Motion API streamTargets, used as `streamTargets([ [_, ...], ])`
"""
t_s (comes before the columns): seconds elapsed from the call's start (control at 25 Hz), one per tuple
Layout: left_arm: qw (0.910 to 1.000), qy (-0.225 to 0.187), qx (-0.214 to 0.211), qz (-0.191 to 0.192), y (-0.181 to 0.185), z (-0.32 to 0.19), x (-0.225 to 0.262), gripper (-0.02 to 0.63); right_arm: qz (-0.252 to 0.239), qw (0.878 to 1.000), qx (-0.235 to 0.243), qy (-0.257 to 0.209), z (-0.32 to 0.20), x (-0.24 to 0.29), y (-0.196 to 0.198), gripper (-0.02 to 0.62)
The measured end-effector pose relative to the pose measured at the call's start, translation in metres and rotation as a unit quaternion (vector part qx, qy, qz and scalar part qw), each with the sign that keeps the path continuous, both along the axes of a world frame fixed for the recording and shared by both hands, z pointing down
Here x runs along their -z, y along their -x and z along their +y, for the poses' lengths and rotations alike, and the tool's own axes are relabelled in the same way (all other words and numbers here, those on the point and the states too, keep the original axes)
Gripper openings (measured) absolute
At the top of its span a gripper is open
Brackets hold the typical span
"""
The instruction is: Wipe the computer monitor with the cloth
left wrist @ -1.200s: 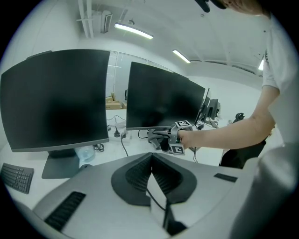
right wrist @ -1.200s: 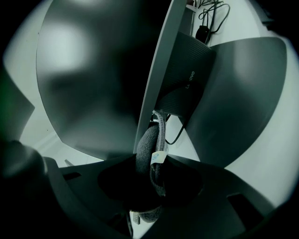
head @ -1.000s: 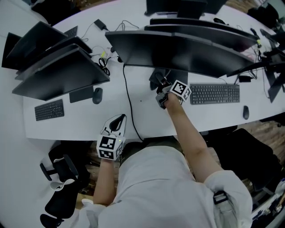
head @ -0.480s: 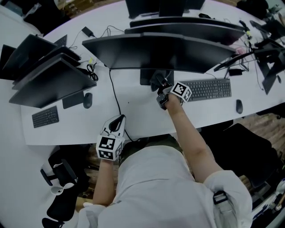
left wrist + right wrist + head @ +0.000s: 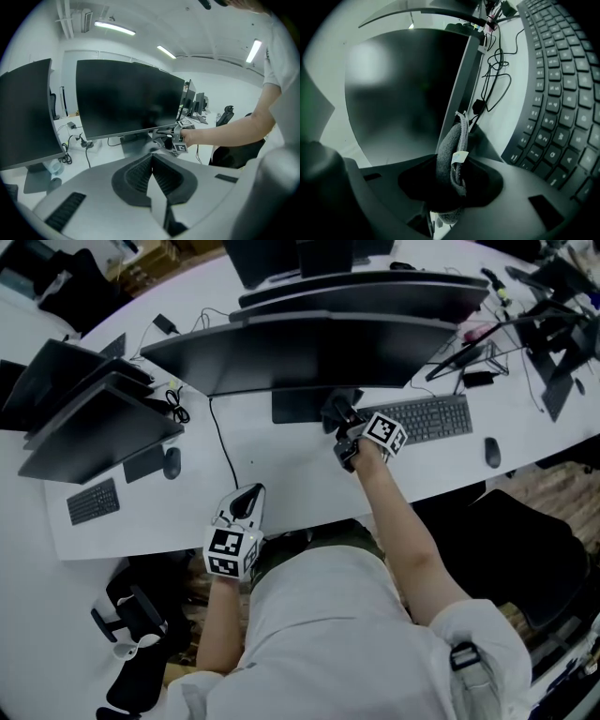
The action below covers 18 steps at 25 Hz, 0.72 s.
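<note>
A wide black monitor [image 5: 309,348] stands in the middle of the white desk [image 5: 281,479]; its dark screen [image 5: 403,89] fills the right gripper view and faces me in the left gripper view [image 5: 129,96]. My right gripper [image 5: 342,427] is shut on a folded grey cloth [image 5: 452,161] with a small white tag, held at the monitor's lower edge near its stand [image 5: 300,404]. The cloth [image 5: 337,409] shows dark past the gripper in the head view. My left gripper [image 5: 246,498] rests over the desk's near edge, jaws shut with nothing between them [image 5: 151,161].
A black keyboard [image 5: 427,418] lies right of the right gripper, a mouse [image 5: 491,452] beyond it. More monitors [image 5: 84,409] stand at left with a small keyboard [image 5: 94,501] and mouse [image 5: 172,461]. A black cable [image 5: 220,446] runs across the desk. A chair [image 5: 136,643] sits lower left.
The head view has shifted, so the desk and monitors slide left and up in frame. The right gripper stays at the monitor's lower edge with the cloth. The left gripper has barely moved.
</note>
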<state>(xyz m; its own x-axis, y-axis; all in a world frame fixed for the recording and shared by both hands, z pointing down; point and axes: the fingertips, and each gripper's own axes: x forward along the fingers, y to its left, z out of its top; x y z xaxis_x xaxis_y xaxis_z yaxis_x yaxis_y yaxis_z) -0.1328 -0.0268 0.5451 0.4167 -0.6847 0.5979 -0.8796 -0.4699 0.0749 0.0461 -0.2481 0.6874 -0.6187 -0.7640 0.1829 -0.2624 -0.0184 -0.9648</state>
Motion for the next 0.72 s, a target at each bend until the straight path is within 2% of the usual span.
streamTargets([
  [0.72,0.9996,-0.007,-0.024,-0.01,-0.074,-0.008,0.0,0.003,0.024,0.999,-0.044,-0.012,-0.004,-0.004,-0.116,0.141],
])
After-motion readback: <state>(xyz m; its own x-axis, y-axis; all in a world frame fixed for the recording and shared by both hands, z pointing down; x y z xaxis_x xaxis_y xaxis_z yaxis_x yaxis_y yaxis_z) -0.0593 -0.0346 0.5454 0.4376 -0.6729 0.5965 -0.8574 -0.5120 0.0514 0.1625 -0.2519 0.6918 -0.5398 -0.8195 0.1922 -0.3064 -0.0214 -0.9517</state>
